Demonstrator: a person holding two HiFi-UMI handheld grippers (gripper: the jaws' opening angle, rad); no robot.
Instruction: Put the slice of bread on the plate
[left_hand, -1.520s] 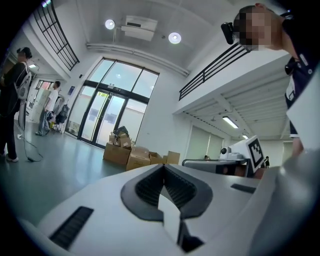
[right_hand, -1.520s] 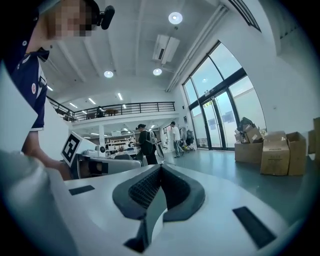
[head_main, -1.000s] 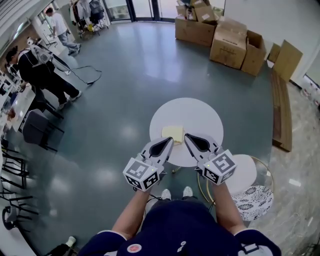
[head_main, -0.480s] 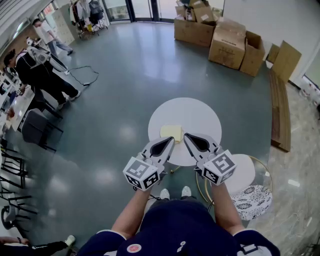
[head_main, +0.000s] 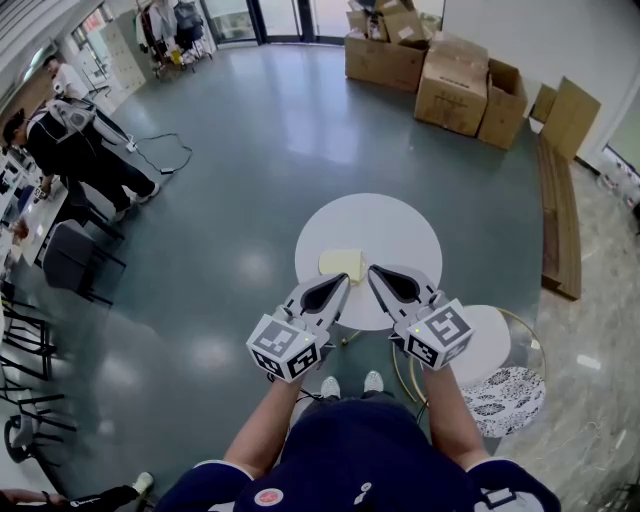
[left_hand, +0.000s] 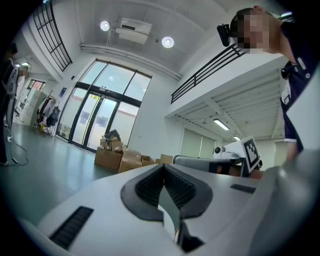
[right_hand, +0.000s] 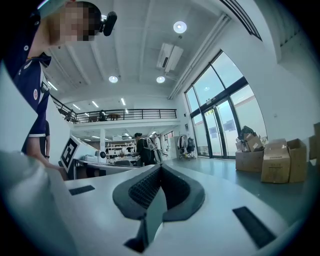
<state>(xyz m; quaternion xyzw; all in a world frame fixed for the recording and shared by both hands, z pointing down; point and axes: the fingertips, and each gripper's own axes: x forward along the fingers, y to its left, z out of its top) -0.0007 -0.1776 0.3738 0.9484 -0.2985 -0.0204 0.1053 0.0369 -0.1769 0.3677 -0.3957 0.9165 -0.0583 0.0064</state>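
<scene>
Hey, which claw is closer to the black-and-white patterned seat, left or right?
Right. The right claw is up and left of the patterned seat; the left claw sits farther left, beyond the right one.

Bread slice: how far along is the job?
Done: nothing; the pale square bread slice lies flat on the round white table. In hand: nothing; left claw and right claw are both shut and empty, tips by its near edge. Left: grasp, lift, place. No plate clearly identifiable in view.

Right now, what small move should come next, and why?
Probably open the left gripper and ease it toward the bread slice: both it and the right gripper are shut and empty, and the slice lies untouched on the round white table just beyond their tips.
</scene>
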